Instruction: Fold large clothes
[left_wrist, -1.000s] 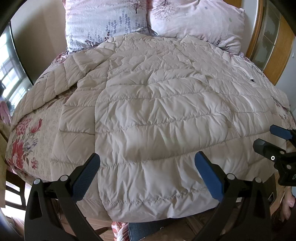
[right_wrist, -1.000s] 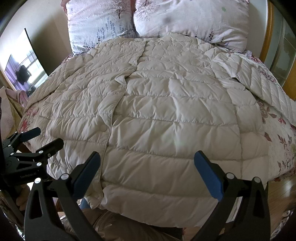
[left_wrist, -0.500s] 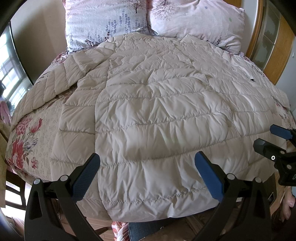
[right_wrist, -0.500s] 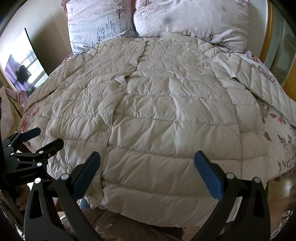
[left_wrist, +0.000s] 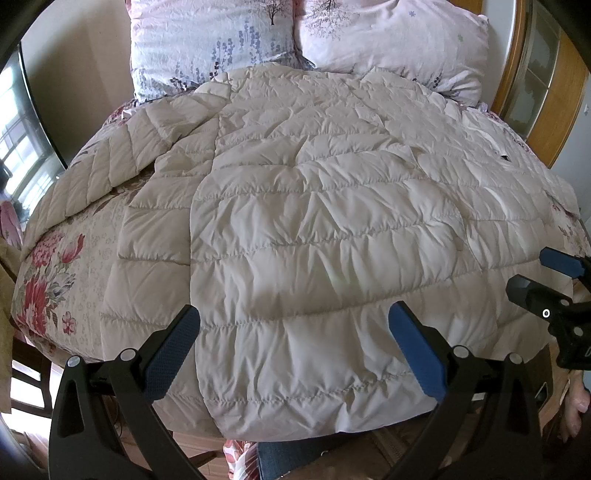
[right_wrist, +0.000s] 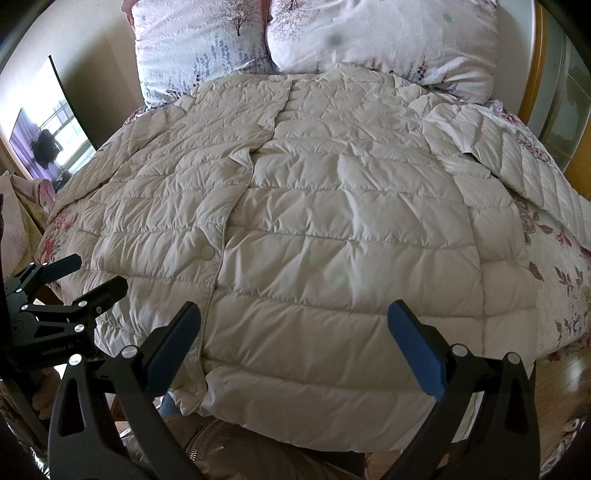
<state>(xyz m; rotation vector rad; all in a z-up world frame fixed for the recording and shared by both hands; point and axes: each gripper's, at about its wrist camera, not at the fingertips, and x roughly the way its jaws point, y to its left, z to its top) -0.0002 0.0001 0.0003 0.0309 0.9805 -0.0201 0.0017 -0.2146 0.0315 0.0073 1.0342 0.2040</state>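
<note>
A cream quilted puffer coat (left_wrist: 317, 236) lies spread flat across the floral-sheeted bed (left_wrist: 48, 280), collar at the two pale floral pillows (right_wrist: 314, 40), hem overhanging the near edge. The left hand-held gripper (left_wrist: 293, 350) and the right hand-held gripper (right_wrist: 293, 350) both hover above the hem, fingers wide apart, empty.

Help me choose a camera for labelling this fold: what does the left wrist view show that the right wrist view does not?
Left wrist only: the coat's left sleeve lying over red flowered bedding, and the right tongs at the right edge.

Right wrist only: the right sleeve, a round snap on the front placket, a dark screen, and the left tongs.

Both: the beige puffer coat spread flat, two pillows, and open tongs holding nothing.
</note>
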